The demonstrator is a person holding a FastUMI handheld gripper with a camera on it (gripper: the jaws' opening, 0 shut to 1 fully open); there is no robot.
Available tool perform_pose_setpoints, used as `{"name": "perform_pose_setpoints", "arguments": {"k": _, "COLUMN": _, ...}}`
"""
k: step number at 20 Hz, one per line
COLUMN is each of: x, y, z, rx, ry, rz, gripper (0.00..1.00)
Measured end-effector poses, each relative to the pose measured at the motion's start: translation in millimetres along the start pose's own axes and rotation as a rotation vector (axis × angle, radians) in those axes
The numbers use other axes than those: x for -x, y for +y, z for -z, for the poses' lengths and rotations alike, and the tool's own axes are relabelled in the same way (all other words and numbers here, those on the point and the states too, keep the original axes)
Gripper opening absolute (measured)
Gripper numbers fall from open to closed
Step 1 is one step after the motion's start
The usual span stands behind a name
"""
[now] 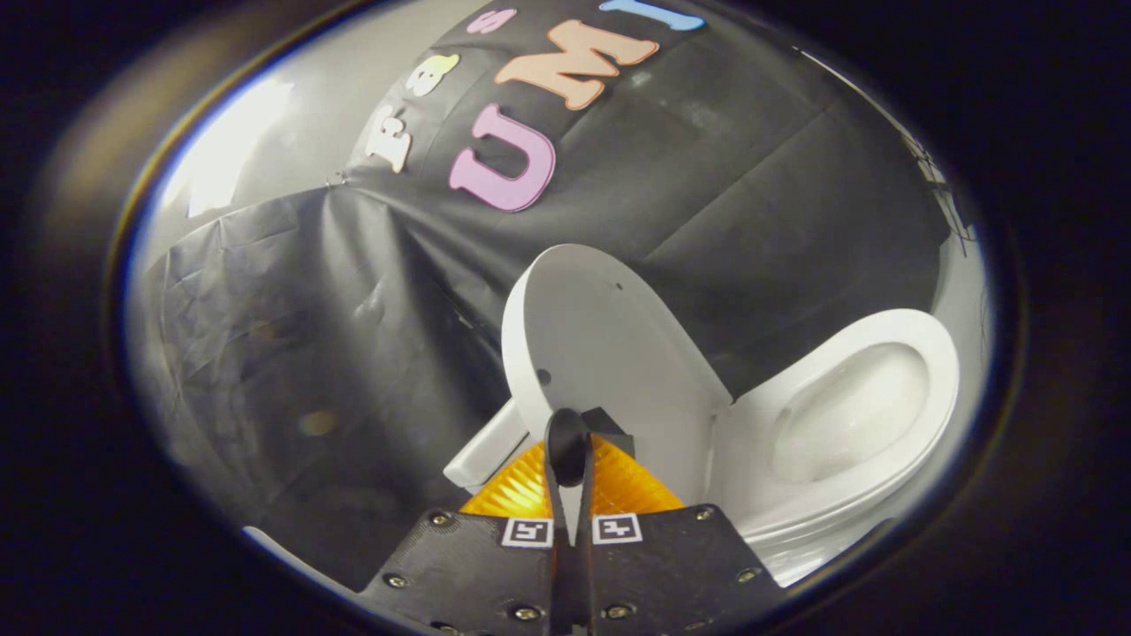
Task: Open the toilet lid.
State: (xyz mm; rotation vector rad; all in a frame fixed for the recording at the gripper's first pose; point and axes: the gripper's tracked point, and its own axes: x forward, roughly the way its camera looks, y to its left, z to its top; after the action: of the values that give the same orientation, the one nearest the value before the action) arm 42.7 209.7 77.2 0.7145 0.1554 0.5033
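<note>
**Mia:** What is the biggest thing here?

**Ben:** The wall (760, 221). It is black cloth with folds in it, and it hangs behind the toilet (848, 415).

**Mia:** And the toilet?

**Ben:** It is white. We see down into the bowl (839, 411), and the seat (937, 353) runs round the bowl like a ring.

**Mia:** Where is the lid?

**Ben:** The lid (601, 344) is up. It stands almost straight beside the bowl, and it joins the toilet at the back end of the seat. Its smooth inner face looks toward us. It has small dark dots on it.

**Mia:** Is anything next to the lid?

**Ben:** Yes, a white piece (486, 446) sticks out low down, on the side of the lid away from the bowl. I cannot tell what it is.

**Mia:** Where is the gripper?

**Ben:** The gripper (571, 442) is right in front of the low part of the lid.

**Mia:** Are its fingers open?

**Ben:** No. The two fingers are pressed close together, with just a thin slit lower down. The tips look like they are right at the lid. I cannot tell if they pinch its edge.
</note>
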Motion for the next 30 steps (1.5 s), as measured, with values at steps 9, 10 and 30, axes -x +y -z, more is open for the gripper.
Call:
{"name": "perform_pose_setpoints", "arguments": {"k": 9, "x": -25, "y": 29, "z": 14, "rx": 0.076, "ry": -0.032, "rz": -0.003, "gripper": 0.02}}
{"name": "perform_pose_setpoints", "arguments": {"k": 10, "x": -27, "y": 31, "z": 14, "rx": 0.104, "ry": -0.046, "rz": 0.011, "gripper": 0.03}}
{"name": "perform_pose_setpoints", "arguments": {"k": 30, "x": -53, "y": 66, "z": 39, "rx": 0.44, "ry": -0.109, "rz": 0.139, "gripper": 0.11}}
